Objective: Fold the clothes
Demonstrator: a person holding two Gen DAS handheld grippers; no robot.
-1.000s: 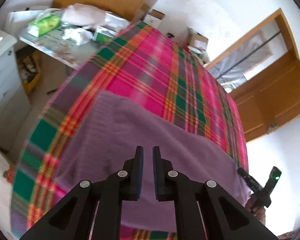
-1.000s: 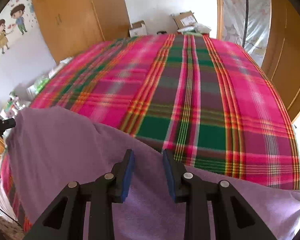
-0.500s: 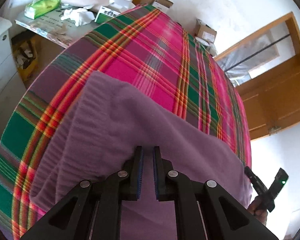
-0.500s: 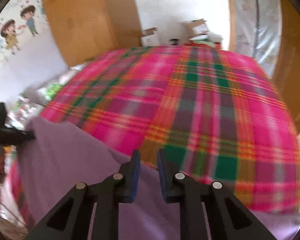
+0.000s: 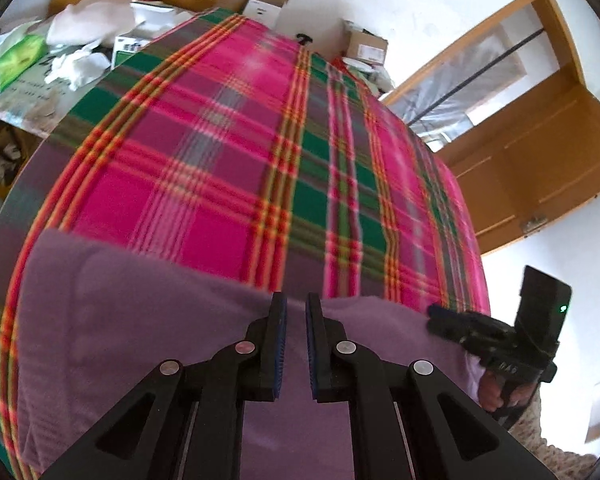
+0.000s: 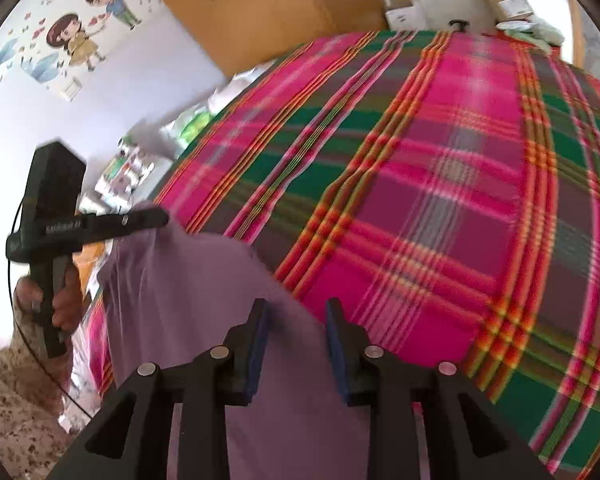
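A purple garment (image 5: 140, 320) lies spread on the near end of a bed with a pink, green and red plaid cover (image 5: 240, 160). My left gripper (image 5: 296, 308) sits at the garment's far edge, jaws nearly together and pinching the cloth. In the right wrist view the garment (image 6: 204, 300) tents up to the left gripper (image 6: 160, 218). My right gripper (image 6: 296, 308) hangs over the garment with its jaws opening; cloth lies under the gap and the pads do not press on it. Its tip reaches the garment's right end, seen as the right gripper (image 5: 434, 312) in the left wrist view.
A cluttered side table (image 5: 40, 92) with a tissue pack and boxes stands left of the bed. Cardboard boxes (image 5: 364, 44) sit by the far wall. A wooden door (image 5: 540, 168) is at the right, and a wardrobe (image 6: 260, 12) at the back. A hand (image 6: 64, 300) holds the left gripper.
Both grippers moved forward over the bed. The garment's far edge, earlier well ahead of my left fingertips, now meets them. My right jaws narrowed, then widened again.
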